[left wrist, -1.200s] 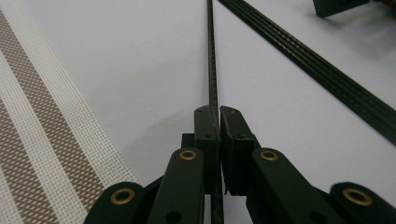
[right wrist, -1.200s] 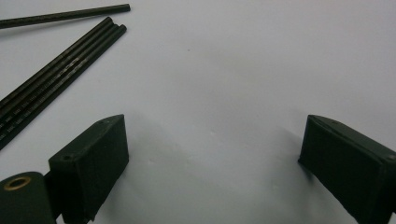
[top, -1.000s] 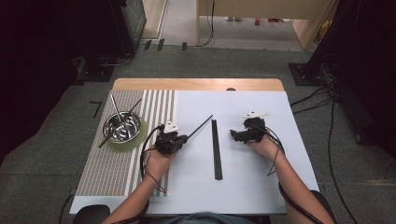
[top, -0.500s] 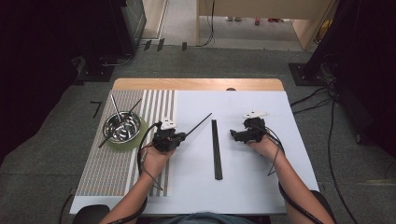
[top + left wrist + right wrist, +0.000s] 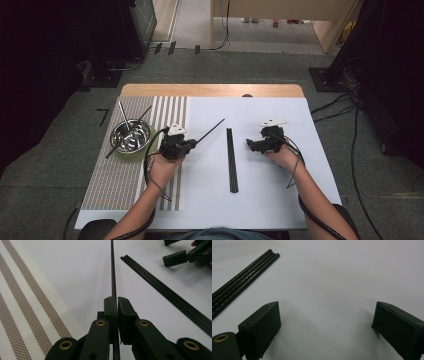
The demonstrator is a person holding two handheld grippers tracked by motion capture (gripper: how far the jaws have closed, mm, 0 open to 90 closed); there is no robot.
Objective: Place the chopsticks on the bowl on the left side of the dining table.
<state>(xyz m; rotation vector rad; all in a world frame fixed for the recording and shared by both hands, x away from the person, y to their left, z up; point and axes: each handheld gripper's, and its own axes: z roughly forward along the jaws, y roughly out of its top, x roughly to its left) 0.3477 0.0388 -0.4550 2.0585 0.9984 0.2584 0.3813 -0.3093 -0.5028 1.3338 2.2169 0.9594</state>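
While clamped in the left gripper (image 5: 117, 305), black chopstick (image 5: 113, 272) straight ahead, beyond its jaws.

A white sheet (image 5: 260, 200) is covering most of the wooden tabletop (image 5: 210, 90). A woven placemat with brown and white stripes (image 5: 117, 175) is lying along its left side. On that placemat a shiny round steel bowl (image 5: 131, 138) is sitting inside a green rim, with thin dark sticks (image 5: 121, 114) leaning out of it. Grey carpet floor (image 5: 45, 165) is surrounding everything, with black cables (image 5: 345, 107) trailing across it at the right, and dark equipment is standing in the shadows at both sides.
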